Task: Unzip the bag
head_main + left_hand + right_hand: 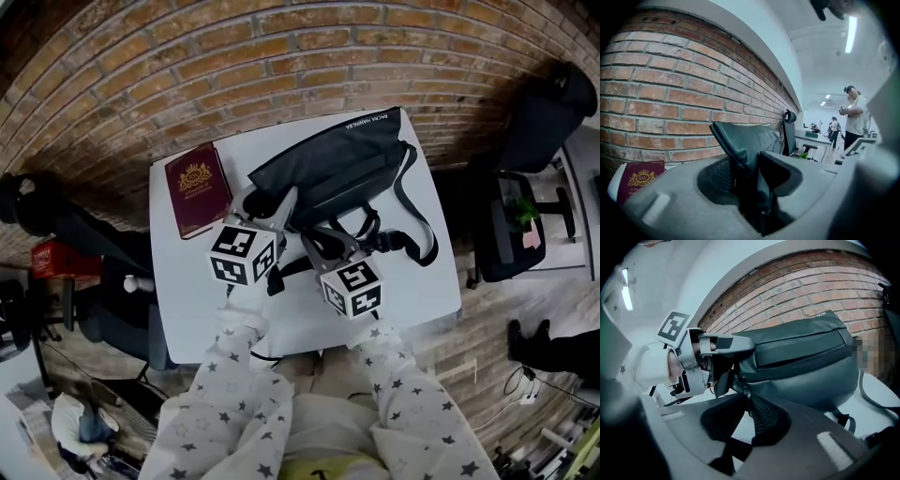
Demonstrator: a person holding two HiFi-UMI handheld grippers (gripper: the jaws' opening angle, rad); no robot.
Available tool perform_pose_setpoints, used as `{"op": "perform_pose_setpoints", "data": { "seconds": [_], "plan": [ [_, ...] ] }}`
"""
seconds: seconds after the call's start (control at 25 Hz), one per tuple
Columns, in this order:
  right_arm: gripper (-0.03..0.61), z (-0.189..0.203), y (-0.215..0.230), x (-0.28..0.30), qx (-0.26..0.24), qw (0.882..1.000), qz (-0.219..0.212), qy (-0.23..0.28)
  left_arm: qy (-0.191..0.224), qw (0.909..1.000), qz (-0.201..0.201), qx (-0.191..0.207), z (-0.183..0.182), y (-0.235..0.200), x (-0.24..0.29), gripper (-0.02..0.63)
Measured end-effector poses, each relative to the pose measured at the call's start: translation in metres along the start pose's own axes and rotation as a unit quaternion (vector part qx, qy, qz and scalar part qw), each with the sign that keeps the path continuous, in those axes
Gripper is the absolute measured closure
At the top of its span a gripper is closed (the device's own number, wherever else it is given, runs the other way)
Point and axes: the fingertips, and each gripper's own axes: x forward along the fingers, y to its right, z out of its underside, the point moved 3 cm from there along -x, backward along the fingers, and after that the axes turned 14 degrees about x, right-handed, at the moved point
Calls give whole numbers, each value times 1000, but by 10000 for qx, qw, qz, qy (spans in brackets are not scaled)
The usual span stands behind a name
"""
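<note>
A dark grey bag (pixel 337 164) lies across the back of the white table (pixel 412 291). My left gripper (pixel 272 214) is at the bag's left end. In the left gripper view it (pixel 752 183) is shut on that end of the bag (pixel 750 138), whose fabric stands up between the pads. My right gripper (pixel 323 242) sits at the bag's front edge, just right of the left one. In the right gripper view it (pixel 747 401) pinches the thin zipper pull (pixel 743 385) that hangs from the bag (pixel 806 362). The left gripper (pixel 717 362) shows beside it, clamped on the bag's corner.
A maroon book (pixel 197 189) with a gold crest lies on the table left of the bag. The bag's black strap (pixel 417 225) loops toward the table's right side. A brick wall (pixel 670 93) runs behind the table. A black office chair (pixel 525 187) stands to the right.
</note>
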Motion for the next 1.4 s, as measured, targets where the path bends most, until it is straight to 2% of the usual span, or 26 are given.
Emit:
{"op": "perform_pose_setpoints", "data": {
  "seconds": [0.68,1.24,1.4],
  "plan": [
    [532,-27,12,-11,-130,9996,166,164,28,10000,-3,-22,1,-1,2,474],
    [531,-42,41,-22,20,9999,51,110,-28,10000,-70,51,2,0,2,482],
    [531,-48,54,-26,187,9995,161,184,-25,10000,-54,52,3,-1,1,482]
  ]
}}
